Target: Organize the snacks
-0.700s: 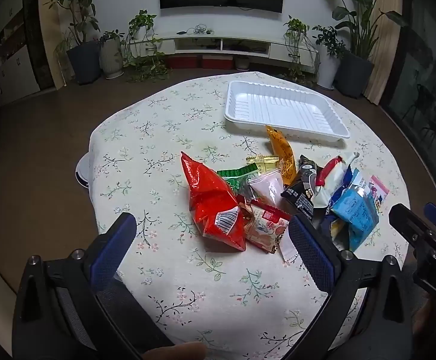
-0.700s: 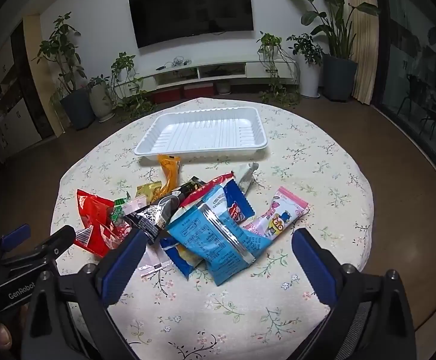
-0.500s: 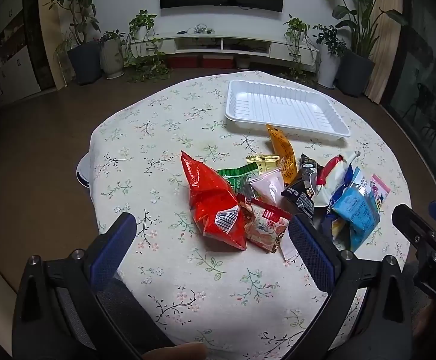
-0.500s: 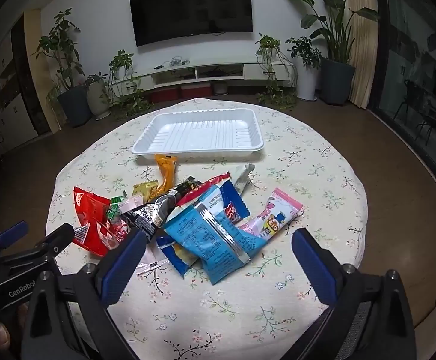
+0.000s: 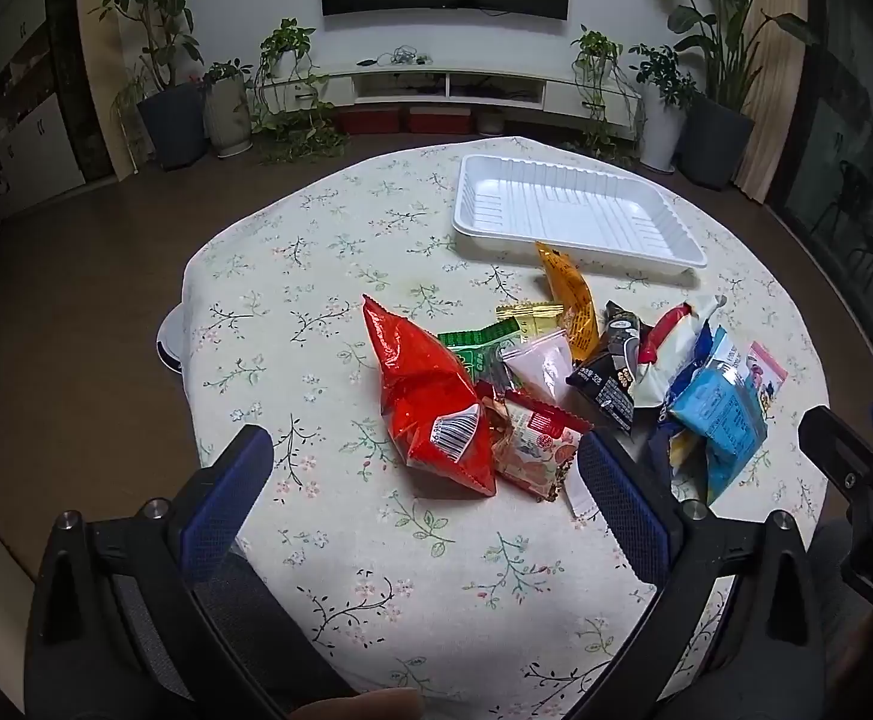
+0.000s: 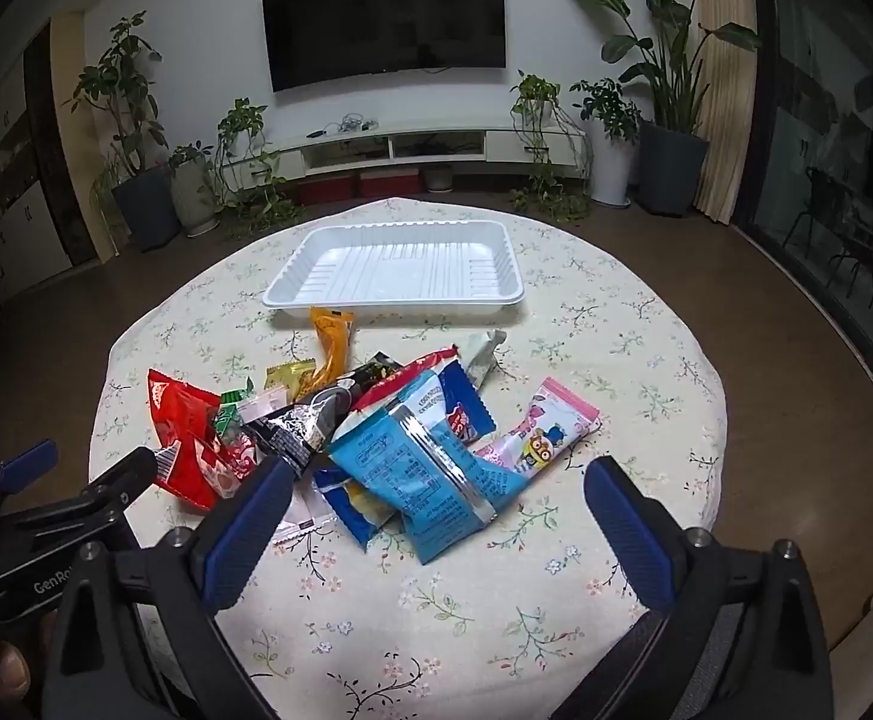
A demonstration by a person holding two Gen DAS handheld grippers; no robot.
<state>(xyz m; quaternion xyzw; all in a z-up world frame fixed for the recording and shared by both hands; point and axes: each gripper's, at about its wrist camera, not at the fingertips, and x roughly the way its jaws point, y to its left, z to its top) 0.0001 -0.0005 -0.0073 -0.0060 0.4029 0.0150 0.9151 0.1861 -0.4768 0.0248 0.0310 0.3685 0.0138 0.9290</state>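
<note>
A heap of snack packets lies mid-table: a red bag (image 5: 430,396), an orange packet (image 5: 568,294), a black packet (image 5: 610,372), a light blue bag (image 6: 418,468) and a pink packet (image 6: 550,432). Behind the heap stands an empty white tray (image 5: 574,213), seen also in the right wrist view as the tray (image 6: 400,267). My left gripper (image 5: 427,474) hangs open above the near table edge, the red bag just beyond its jaws. My right gripper (image 6: 436,516) is open too, with the blue bag just beyond its fingertips. Neither holds anything.
The round table wears a floral cloth (image 5: 316,312). A TV stand (image 6: 400,147), potted plants (image 6: 142,192) and brown floor surround it. My left gripper's body (image 6: 46,516) shows low left in the right wrist view, my right gripper's body (image 5: 856,480) low right in the left wrist view.
The right wrist view has shifted slightly, the table sitting a bit lower and farther off in the frame. The left view is almost unchanged. Both grippers stay open.
</note>
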